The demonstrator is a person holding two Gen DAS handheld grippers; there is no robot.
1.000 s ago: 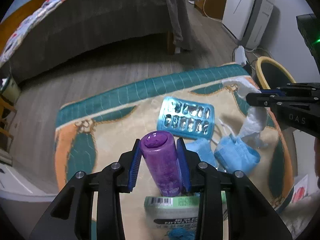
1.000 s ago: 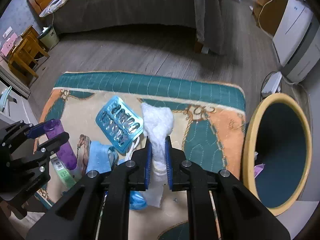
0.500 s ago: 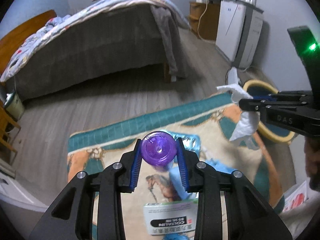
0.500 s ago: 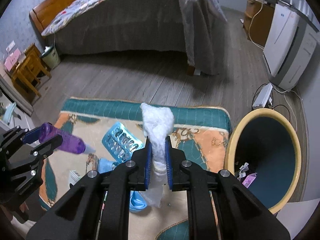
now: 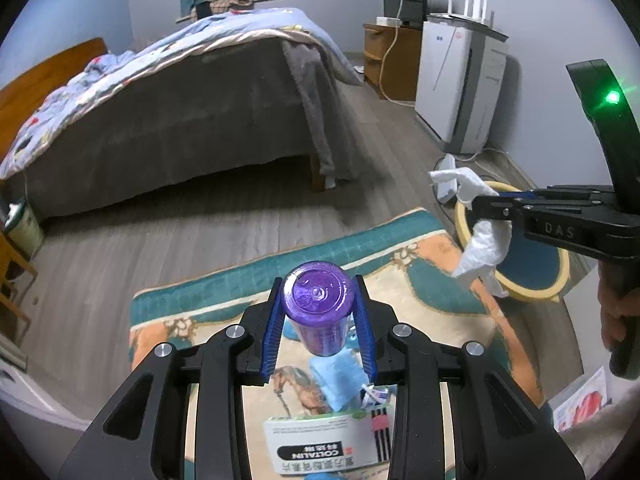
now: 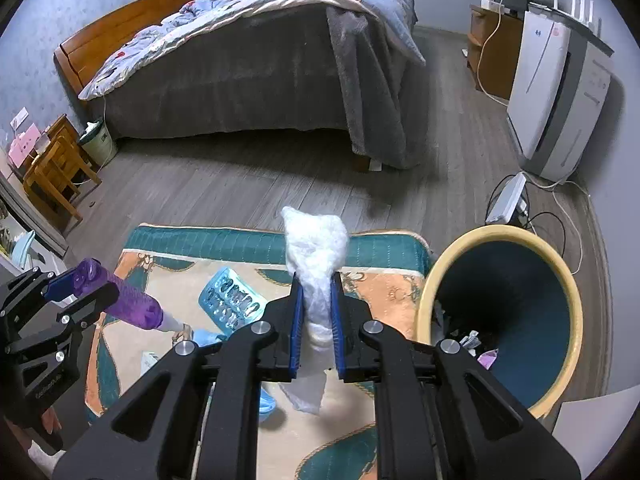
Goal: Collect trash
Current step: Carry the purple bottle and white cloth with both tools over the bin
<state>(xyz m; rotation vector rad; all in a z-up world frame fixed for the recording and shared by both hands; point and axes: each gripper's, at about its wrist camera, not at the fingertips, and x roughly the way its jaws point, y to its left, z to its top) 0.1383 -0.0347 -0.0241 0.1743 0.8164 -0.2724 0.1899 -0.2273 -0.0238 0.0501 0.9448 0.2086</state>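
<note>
The left gripper has its jaws clenched on a purple plastic tube, held up above the teal and orange patterned rug. In the right wrist view the tube's white cap end points down toward the rug. The right gripper has its jaws clenched on a crumpled white tissue, also up in the air, with a bit of it hanging below the jaws. A round bin with a yellow rim and dark blue inside stands on the floor just beside the rug, to the right. Bits of trash lie at its bottom. On the rug lie a shiny blue pill pack, a light blue cloth and a white and green box.
</note>
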